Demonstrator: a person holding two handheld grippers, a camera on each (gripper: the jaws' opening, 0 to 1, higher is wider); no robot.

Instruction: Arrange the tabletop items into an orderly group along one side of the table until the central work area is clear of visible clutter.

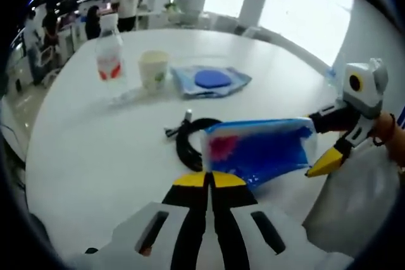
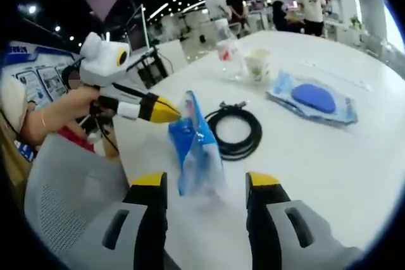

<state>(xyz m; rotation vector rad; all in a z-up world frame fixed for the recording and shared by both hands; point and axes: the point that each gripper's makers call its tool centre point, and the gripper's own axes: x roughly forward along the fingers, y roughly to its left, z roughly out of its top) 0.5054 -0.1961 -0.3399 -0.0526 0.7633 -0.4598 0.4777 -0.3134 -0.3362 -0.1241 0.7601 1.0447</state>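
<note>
Partly, blue packet [image 1: 266, 147] hides coiled cable [image 1: 190, 140]; left tongs [image 1: 209, 180] pinch it.

Wide bare white table [image 1: 82, 156] lies open nearside. Blocking the middle: a coiled black cable [image 2: 235, 131] beside the blue bag [image 2: 197, 150]; farther off stand the bottle [image 1: 109, 55], paper cup [image 1: 154, 69] and flat blue pouch [image 1: 211, 80].

cable [image 1: 190, 140] | part hidden behind blue pouch [image 1: 259, 150]
</note>
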